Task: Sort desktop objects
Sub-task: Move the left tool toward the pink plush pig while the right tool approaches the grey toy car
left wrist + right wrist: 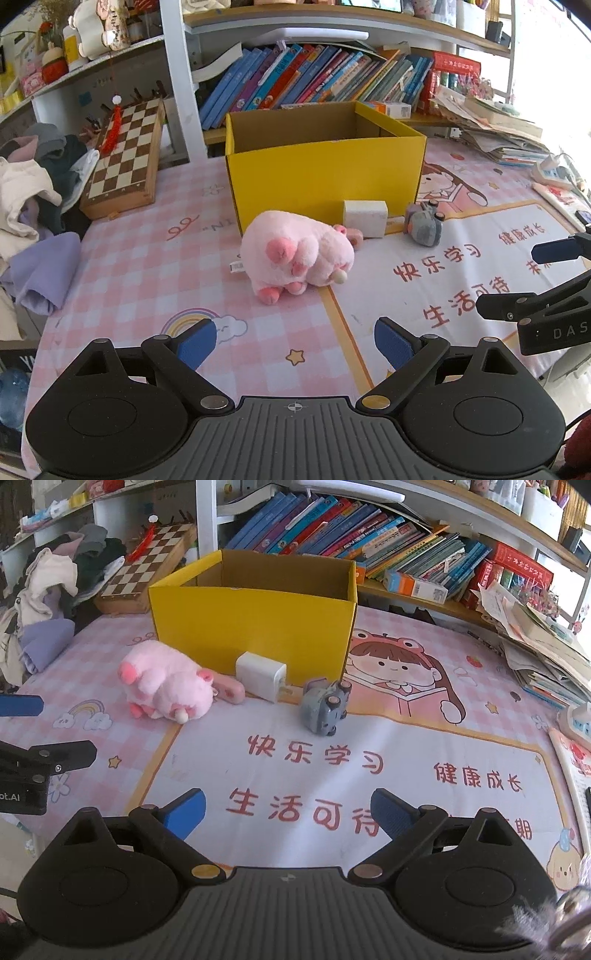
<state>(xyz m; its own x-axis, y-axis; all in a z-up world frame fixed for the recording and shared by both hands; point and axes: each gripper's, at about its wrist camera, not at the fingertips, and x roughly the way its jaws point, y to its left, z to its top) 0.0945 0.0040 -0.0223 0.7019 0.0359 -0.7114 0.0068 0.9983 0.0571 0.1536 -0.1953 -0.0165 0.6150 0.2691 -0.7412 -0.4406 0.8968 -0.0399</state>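
A pink plush toy [297,253] [166,681] lies on the mat in front of an open yellow cardboard box [325,173] [255,627]. Beside it rest a small pink item [355,236] [231,690], a white charger block [365,218] [260,675] and a grey toy car [424,223] [325,707] tipped on its side. My left gripper [295,343] hovers open, a short way before the plush, nothing between its blue fingers. My right gripper [288,812] is open too, over the printed mat, short of the grey car. Each gripper shows at the edge of the other's view.
A folded chessboard [125,155] leans at the left behind a pile of clothes [33,192]. Books [314,77] fill the shelf behind the box. Stacked papers [539,646] sit at the right. The pink cartoon mat [295,760] covers the desk.
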